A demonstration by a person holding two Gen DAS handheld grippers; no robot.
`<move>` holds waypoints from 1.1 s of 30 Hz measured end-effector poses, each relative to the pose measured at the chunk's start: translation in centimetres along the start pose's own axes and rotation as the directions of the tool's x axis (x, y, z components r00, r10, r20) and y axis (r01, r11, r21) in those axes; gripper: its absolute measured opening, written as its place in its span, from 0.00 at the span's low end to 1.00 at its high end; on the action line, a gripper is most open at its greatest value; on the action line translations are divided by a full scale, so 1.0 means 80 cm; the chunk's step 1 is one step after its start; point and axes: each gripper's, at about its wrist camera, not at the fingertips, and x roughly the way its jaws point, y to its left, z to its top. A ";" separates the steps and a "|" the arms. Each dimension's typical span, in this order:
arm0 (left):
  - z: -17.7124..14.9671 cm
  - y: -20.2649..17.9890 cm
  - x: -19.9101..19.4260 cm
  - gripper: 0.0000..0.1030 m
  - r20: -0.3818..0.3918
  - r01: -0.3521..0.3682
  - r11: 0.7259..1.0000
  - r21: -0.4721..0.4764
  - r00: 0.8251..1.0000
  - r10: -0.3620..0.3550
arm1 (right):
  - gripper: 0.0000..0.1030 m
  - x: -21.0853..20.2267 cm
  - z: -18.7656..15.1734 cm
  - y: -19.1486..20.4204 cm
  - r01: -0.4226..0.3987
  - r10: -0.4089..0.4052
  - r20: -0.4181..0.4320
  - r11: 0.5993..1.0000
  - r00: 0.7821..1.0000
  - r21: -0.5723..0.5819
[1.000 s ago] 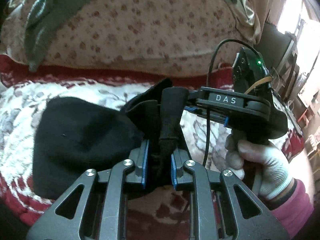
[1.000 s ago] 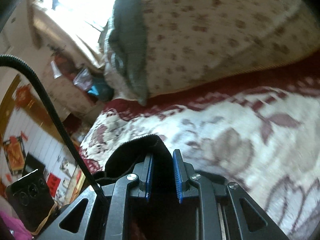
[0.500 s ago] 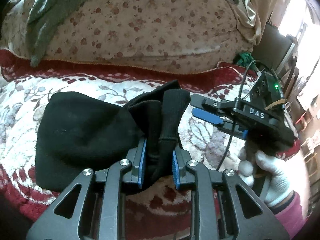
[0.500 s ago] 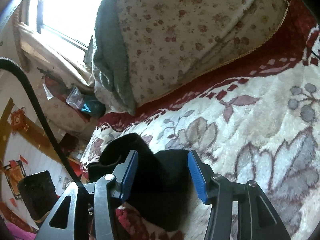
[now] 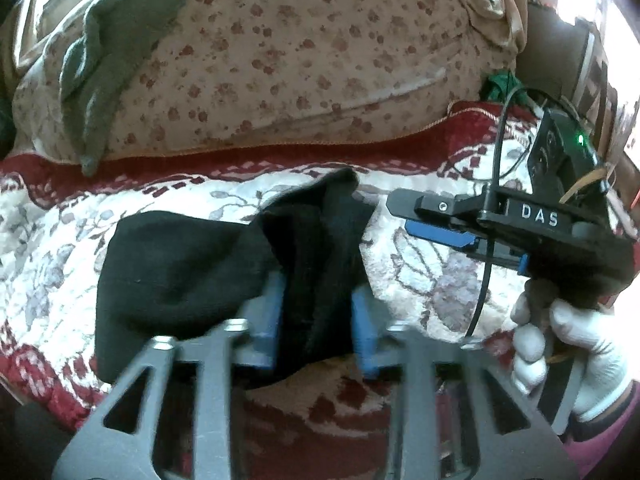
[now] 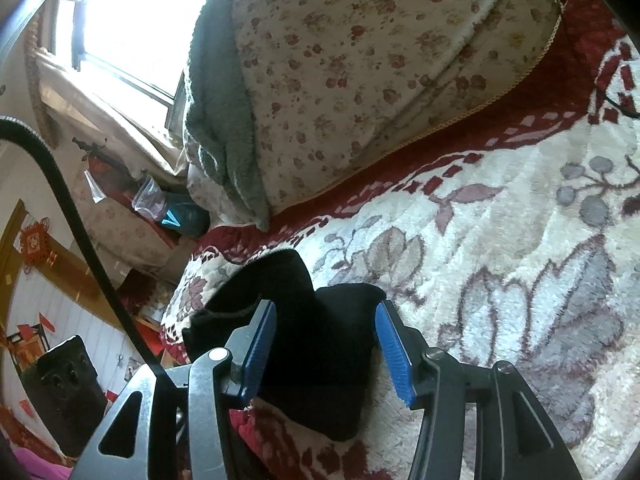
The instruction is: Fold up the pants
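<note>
The black pants (image 5: 180, 276) lie bunched on a floral blanket (image 5: 424, 276), with a raised fold between my left gripper's (image 5: 316, 316) blue pads. The left jaws have widened and the cloth sits loosely between them. My right gripper (image 6: 324, 340) is open, its blue pads either side of the pants' end (image 6: 320, 344) without pinching it. In the left wrist view the right gripper (image 5: 436, 224) hovers just right of the pants, held by a white-gloved hand (image 5: 568, 352).
A large flowered pillow (image 5: 304, 60) with a grey-green towel (image 5: 92, 76) draped on it lies behind the pants. The blanket's red border (image 5: 240, 160) runs along the pillow. A black cable (image 5: 492, 208) hangs from the right gripper. A window (image 6: 120, 20) and clutter lie left.
My right gripper opened, let go of the pants and drew back to the right. My left gripper's jaws spread wider around the fold in the last half second.
</note>
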 end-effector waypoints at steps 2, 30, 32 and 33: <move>-0.002 -0.011 0.004 0.49 -0.011 0.018 1.000 0.024 1.000 -0.017 | 0.49 -0.002 -0.001 -0.002 0.001 -0.001 0.002 1.000 1.000 0.005; -0.025 0.228 -0.009 0.50 -0.032 0.102 0.934 -0.341 0.992 -0.121 | 0.63 0.047 -0.021 0.021 0.067 -0.072 -0.124 0.997 0.990 -0.050; -0.031 0.233 -0.003 0.50 -0.046 0.102 0.929 -0.355 0.991 -0.126 | 0.60 0.055 -0.019 0.022 0.061 -0.067 -0.121 0.997 0.990 -0.056; -0.034 0.233 0.000 0.50 -0.048 0.097 0.930 -0.355 0.991 -0.122 | 0.53 0.060 -0.018 0.023 0.047 -0.054 -0.115 0.997 0.992 -0.065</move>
